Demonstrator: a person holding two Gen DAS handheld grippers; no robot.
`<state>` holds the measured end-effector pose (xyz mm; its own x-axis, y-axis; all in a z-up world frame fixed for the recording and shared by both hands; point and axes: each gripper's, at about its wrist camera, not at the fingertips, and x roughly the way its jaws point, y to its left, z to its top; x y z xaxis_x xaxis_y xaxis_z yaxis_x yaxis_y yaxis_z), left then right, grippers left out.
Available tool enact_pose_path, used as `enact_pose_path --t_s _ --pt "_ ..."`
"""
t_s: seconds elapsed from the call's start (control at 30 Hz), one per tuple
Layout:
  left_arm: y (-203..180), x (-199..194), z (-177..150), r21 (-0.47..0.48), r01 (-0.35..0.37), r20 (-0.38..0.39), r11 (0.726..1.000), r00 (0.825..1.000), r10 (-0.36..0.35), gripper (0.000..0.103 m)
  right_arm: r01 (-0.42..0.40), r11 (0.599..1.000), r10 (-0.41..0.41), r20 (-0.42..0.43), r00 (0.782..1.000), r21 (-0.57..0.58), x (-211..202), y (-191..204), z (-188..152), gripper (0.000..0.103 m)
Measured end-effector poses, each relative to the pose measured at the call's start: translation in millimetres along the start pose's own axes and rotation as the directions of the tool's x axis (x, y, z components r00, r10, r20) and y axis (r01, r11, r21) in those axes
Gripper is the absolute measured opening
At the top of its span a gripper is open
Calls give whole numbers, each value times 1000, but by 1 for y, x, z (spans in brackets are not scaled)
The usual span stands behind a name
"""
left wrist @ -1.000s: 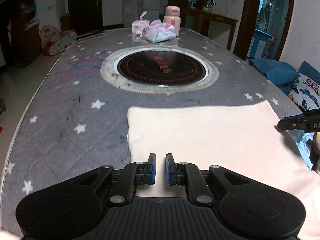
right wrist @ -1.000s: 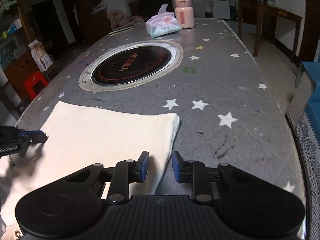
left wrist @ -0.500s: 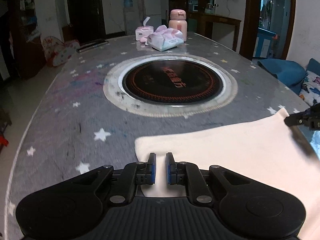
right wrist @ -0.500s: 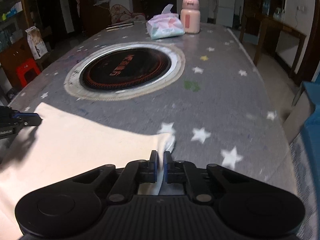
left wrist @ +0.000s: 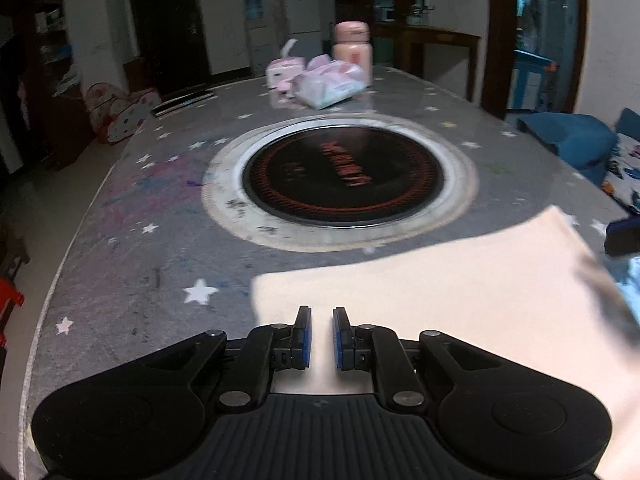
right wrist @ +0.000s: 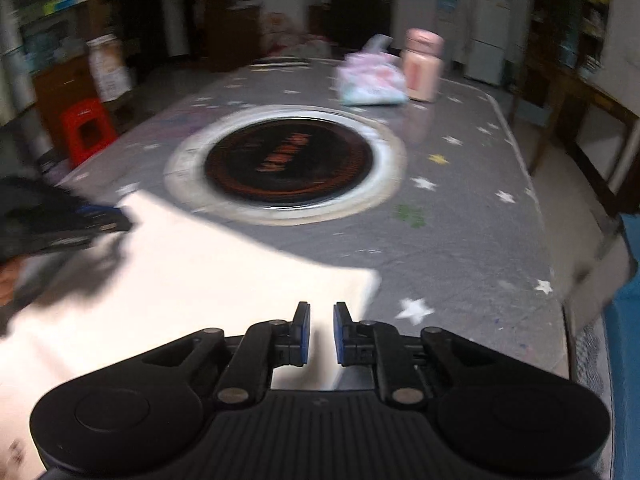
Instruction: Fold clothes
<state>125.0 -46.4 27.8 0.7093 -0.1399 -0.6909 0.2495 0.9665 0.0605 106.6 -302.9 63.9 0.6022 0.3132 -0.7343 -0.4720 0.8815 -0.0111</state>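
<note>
A cream cloth [left wrist: 440, 300] lies stretched over the near end of the grey star-patterned table [left wrist: 140, 240]. My left gripper [left wrist: 322, 332] sits over its left near part, jaws narrowly apart with cloth showing between the pads. In the right wrist view the same cloth [right wrist: 200, 280] fills the lower left. My right gripper [right wrist: 322, 332] holds it close to its right corner, cloth visible in the narrow gap. Each gripper also shows at the other view's edge: the right gripper [left wrist: 622, 236], and the left gripper [right wrist: 80, 224]. The right wrist view is motion-blurred.
A round black induction hob [left wrist: 344, 176] is set into the table just beyond the cloth. A tissue pack [left wrist: 332, 84] and a pink bottle [left wrist: 352, 48] stand at the far end. A red stool [right wrist: 86, 128] is left of the table, blue cushions [left wrist: 572, 140] to the right.
My right gripper went from wide open beside the cloth's right corner to closed on it. Both grippers have moved forward towards the hob, and the cloth's edge has come along.
</note>
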Motion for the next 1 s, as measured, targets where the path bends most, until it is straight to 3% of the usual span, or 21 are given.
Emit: enact_pose_path --t_s 0.1,0.33,0.4,0.57,0.67,0.73,0.8,1.0 --pt "-14 -10 -3 13 38 9 999 999 -38 13 -93 993 93 -7 996 -71 -27 30 -16 24" --pt "-39 -13 -14 57 69 -15 996 998 -68 13 -311 919 293 -106 950 -245 -68 102 -61 27" --pt "-42 -13 -16 57 70 -20 996 997 -69 13 -352 893 328 -129 936 -282 -74 117 -71 31" --pt "-42 -11 -17 43 66 -20 997 998 -66 14 -361 869 327 -153 932 -339 -68 139 -80 36" --pt "-43 -11 -18 43 66 -18 997 998 -65 14 -335 870 305 -139 942 -360 -62 146 -85 35" --pt "-42 -11 -19 44 66 -16 997 998 -65 14 -317 872 289 -129 949 -374 -58 150 -89 27" --pt "-42 -11 -19 45 66 -14 997 998 -66 14 -326 873 300 -128 945 -364 -58 148 -91 9" --pt "-42 -9 -19 37 64 -8 997 998 -64 15 -353 867 326 -137 935 -351 -69 146 -98 4"
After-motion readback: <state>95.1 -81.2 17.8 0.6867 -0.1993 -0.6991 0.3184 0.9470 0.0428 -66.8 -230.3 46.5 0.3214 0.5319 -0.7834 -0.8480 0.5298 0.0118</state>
